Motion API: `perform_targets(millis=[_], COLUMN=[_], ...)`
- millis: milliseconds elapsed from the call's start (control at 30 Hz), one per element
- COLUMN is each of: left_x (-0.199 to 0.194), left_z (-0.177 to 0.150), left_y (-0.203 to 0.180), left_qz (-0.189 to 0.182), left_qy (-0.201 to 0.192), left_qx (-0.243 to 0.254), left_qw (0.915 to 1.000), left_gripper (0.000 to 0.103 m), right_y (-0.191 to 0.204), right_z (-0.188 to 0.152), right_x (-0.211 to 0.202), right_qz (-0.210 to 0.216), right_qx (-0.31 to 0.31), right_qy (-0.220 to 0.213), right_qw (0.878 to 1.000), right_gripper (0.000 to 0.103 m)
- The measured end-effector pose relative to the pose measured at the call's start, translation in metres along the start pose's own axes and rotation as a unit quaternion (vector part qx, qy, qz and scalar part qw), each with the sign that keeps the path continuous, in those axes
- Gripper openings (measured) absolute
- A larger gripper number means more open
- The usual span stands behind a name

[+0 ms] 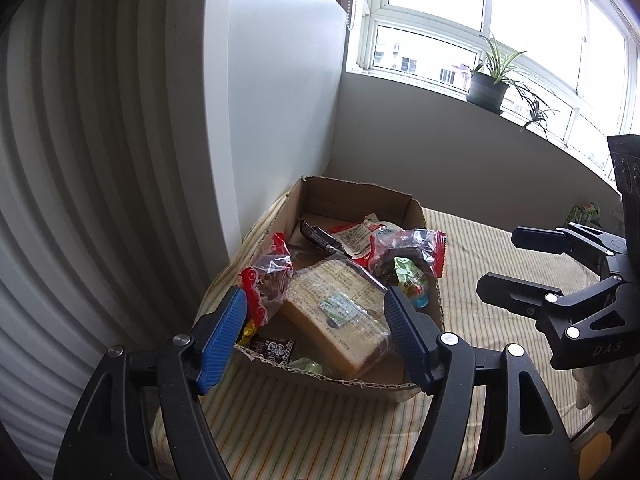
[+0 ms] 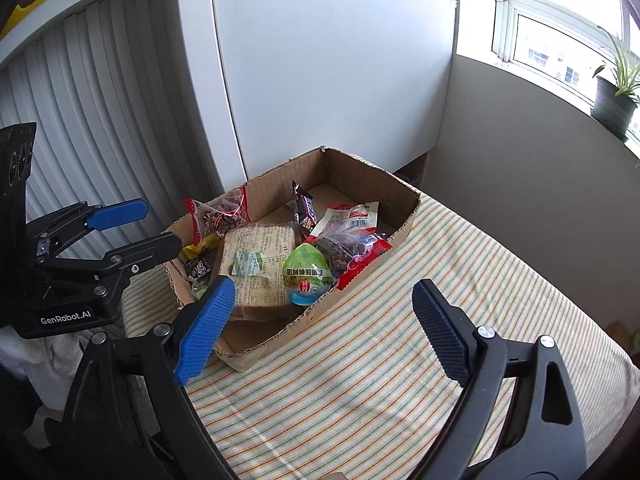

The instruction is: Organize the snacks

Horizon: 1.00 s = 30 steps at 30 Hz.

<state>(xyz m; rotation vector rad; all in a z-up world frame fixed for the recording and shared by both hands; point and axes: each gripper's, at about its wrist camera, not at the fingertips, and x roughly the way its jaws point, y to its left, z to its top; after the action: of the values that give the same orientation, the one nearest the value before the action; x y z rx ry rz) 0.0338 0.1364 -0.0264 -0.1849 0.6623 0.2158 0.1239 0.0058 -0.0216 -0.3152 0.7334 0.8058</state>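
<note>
The left hand-held gripper [image 1: 312, 336] hangs just above the near edge of the cardboard box [image 1: 412, 204], its blue-padded fingers spread wide with nothing between them. The right hand-held gripper [image 2: 320, 328] is also spread and empty, held over the striped cloth [image 2: 400, 360] just beside the box's long side wall. In the left wrist view this gripper shows to the right of the box, apart from it.

The box sits on the striped cloth, its far corner close to the white wall panel [image 2: 328, 80]. All the snacks lie inside it. Nearest the left gripper, a small black packet [image 1: 272, 349] lies against the box's near wall, with a yellow wrapper [image 1: 247, 331] just beside it. A large wrapped loaf of bread [image 1: 340, 316] fills the middle of the box, tilted. A green egg-shaped packet [image 2: 306, 274] leans between the loaf and the box's side wall. Touching it, a clear bag with red edges holding dark pieces [image 2: 348, 254] rests against that same wall. A second such bag [image 1: 268, 284] leans on the opposite wall. Behind the loaf, a dark candy bar [image 2: 302, 210] stands tilted, and a red-and-white packet [image 2: 352, 216] lies next to it. The far end of the box shows bare cardboard.

Beyond the box, a potted plant [image 1: 488, 88] stands on the window ledge.
</note>
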Motion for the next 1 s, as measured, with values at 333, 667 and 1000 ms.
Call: perform_targets(millis=[333, 667, 1000], left_x=[-0.026, -0.045, -0.057], left_z=[-0.009, -0.026, -0.033], left_y=[-0.013, -0.023, -0.032], left_qz=[0.006, 0.031, 0.03], left_qy=[-0.024, -0.027, -0.032], left_qx=[-0.008, -0.019, -0.016], left_qw=[0.9997, 0.999, 0.9989], left_gripper=[0.072, 0.078, 0.078], right_y=[0.006, 0.013, 0.012], right_z=[-0.018, -0.04, -0.062], right_x=[-0.041, -0.081, -0.099], right_qz=[-0.03, -0.066, -0.087], right_qx=[0.027, 0.032, 0.038], right_qy=[-0.048, -0.087, -0.087], right_qw=[0.998, 0.994, 0.992], right_gripper=[0.098, 0.102, 0.103])
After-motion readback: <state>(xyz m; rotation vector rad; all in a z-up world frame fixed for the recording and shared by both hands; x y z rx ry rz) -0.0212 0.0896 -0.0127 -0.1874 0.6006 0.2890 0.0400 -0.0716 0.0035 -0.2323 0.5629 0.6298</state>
